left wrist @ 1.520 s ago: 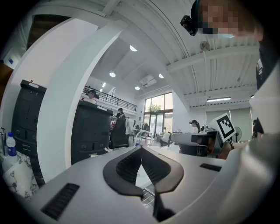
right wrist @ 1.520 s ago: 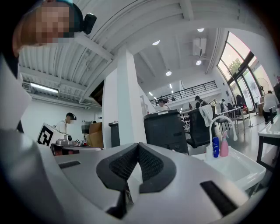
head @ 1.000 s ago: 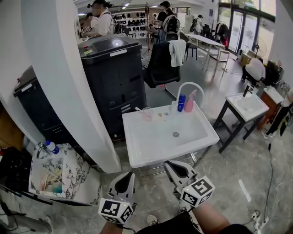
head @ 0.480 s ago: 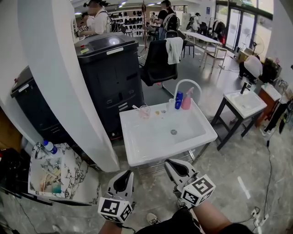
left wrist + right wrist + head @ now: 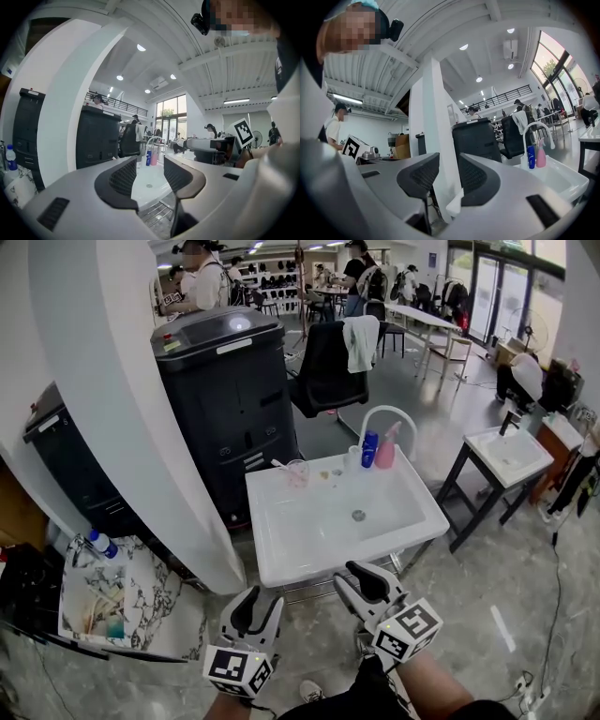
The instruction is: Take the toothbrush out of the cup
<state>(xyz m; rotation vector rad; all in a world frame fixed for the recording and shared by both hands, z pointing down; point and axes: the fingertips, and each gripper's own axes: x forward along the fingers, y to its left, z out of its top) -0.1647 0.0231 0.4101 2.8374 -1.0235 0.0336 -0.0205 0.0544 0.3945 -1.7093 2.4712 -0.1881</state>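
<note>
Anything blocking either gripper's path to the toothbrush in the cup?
Nothing visible. Left gripper and right gripper, jaws just opened, empty, sit short of the sink; only its bare basin separates them from the cup holding the toothbrush on the back rim. Bottles stand right of it.

Left tool (image 5: 258,602) and right tool (image 5: 360,577): matching smooth grey plastic shells with black ribbed pads (image 5: 123,178). Each carries a white cube (image 5: 406,631) printed with black square markers (one per face). Black clothing (image 5: 352,701) shows below.
</note>
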